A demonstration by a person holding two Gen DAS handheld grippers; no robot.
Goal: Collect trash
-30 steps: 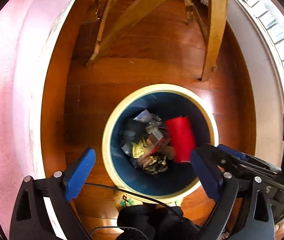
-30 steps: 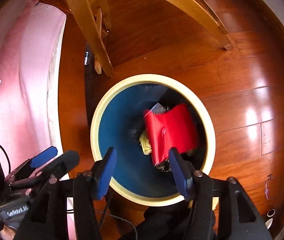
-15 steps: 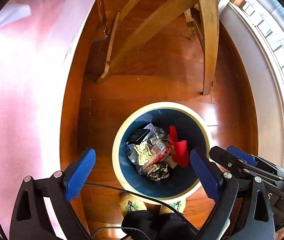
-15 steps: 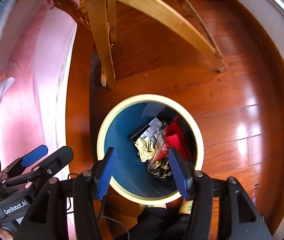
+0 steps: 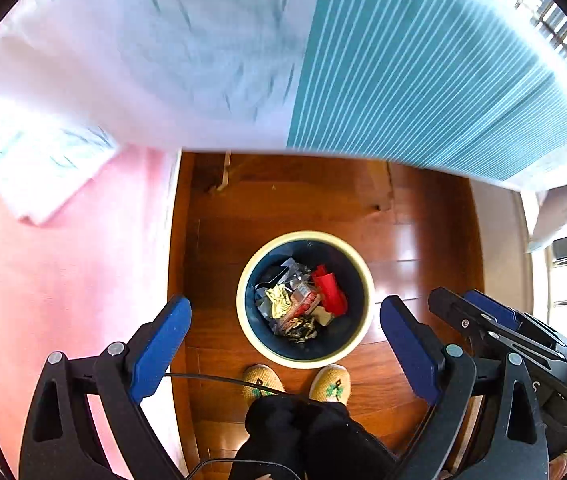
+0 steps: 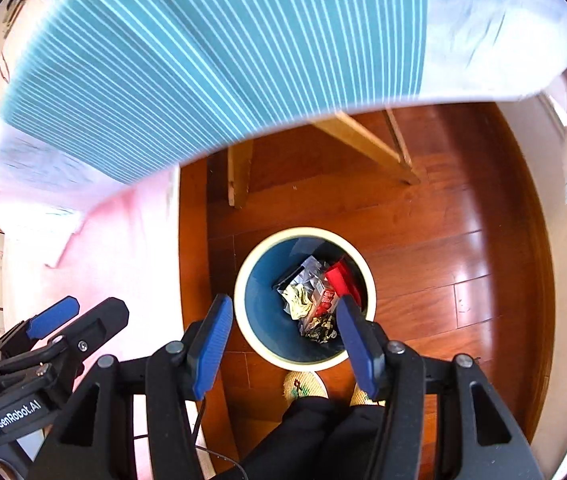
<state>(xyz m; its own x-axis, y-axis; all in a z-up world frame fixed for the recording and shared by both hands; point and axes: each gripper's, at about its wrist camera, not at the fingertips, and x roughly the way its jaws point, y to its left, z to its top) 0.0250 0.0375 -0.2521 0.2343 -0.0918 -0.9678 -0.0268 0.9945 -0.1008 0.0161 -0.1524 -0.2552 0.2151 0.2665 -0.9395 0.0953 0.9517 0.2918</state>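
Both tongs (image 5: 285, 334) agape above bin (image 5: 365, 280)

Glossy reddish wood plank floor (image 6: 435, 248), window glare on boards. Teal-and-white striped cloth (image 5: 423, 68) overhead, blurred. Pink fabric (image 5: 63, 280) left. Wooden furniture legs (image 6: 363, 144).

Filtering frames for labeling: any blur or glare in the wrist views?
Left wrist: striped cloth across the top is motion-smeared, trash bin sharp, glare patch on the wood floor. Right wrist: same cloth smeared, window blown out at right, floor glare, strong fisheye bending.
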